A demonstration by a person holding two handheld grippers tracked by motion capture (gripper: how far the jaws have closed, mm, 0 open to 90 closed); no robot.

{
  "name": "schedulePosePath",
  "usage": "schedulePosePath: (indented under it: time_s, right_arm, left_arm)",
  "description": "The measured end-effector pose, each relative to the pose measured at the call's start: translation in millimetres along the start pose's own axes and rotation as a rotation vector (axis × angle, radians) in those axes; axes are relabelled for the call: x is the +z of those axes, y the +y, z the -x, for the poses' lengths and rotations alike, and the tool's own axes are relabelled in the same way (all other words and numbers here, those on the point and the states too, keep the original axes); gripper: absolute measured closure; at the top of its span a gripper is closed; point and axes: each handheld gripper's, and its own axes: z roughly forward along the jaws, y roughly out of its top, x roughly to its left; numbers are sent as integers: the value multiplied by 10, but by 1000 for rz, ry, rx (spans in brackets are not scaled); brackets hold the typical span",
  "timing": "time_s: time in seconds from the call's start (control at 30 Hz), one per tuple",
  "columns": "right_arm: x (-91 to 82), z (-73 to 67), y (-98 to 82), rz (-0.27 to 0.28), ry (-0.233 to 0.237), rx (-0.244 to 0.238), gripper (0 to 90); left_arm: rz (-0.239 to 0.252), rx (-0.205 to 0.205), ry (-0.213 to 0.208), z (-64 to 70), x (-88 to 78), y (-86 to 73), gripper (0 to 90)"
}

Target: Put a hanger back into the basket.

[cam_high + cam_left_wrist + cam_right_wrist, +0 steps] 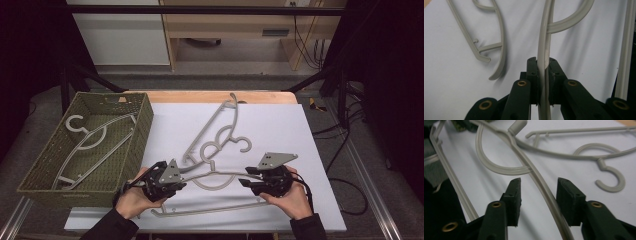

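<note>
Now the left gripper is clamped on one shoulder arm of the nearest grey plastic hanger, which lies on the white table cover at the near edge. Opposite, the right gripper has its jaws apart around the other arm, pads clear of it. Beyond lies a second hanger; 1 more rests in the green woven basket at left.

Premises present as a lab recording bay: black frame rails above the table, loose cables on grey flooring beside it, bare wooden cabinetry behind it.
</note>
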Motion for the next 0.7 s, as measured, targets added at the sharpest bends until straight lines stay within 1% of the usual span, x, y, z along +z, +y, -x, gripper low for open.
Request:
schedulePosePath:
  time_s: [0.03, 0.07, 0.1, 0.13, 0.23, 0.27, 0.3, 0.33, 0.43, 0.5, 0.57, 0.6, 0.63, 0.67, 0.7]
  right_arm:
    - [-25, 16, -6, 25, -4, 6, 505]
    - [-51, 24, -11, 48, -14, 20, 474]
    - [-75, 32, -18, 75, -26, 29, 419]
    - [-97, 38, -24, 98, -36, 37, 383]
    - [-147, 57, -53, 145, -68, 59, 290]
    - [-160, 67, -67, 154, -75, 68, 270]
    - [-160, 67, -67, 154, -75, 68, 270]
    - [-188, 89, -105, 178, -99, 93, 218]
    - [-248, 125, -151, 213, -126, 117, 176]
    - [-295, 145, -179, 232, -137, 134, 147]
    - [-353, 164, -208, 244, -171, 149, 122]
    - [-364, 166, -213, 248, -180, 158, 111]
    - [-384, 174, -226, 258, -195, 166, 94]
    - [-393, 180, -232, 263, -198, 171, 88]
    - [-406, 191, -244, 266, -203, 177, 72]
  left_arm:
    - [-2, -8, 9, -5, -6, -9, 817]
    - [-3, -16, 23, -7, -10, -20, 817]
    - [-4, -24, 33, -11, -16, -31, 817]
    - [-3, -38, 39, -18, -19, -42, 817]
    - [-1, -58, 62, -44, -47, -73, 817]
    - [1, -68, 68, -50, -61, -79, 817]
    - [1, -68, 68, -50, -61, -79, 817]
    - [3, -85, 83, -71, -95, -94, 817]
    - [5, -100, 117, -88, -141, -104, 817]
    - [22, -122, 138, -95, -181, -108, 817]
    - [43, -146, 153, -111, -227, -113, 817]
    - [48, -153, 163, -126, -267, -116, 817]
    - [48, -151, 169, -139, -295, -121, 817]
    - [69, -170, 177, -150, -325, -128, 817]
    - [66, -167, 182, -166, -354, -134, 817]
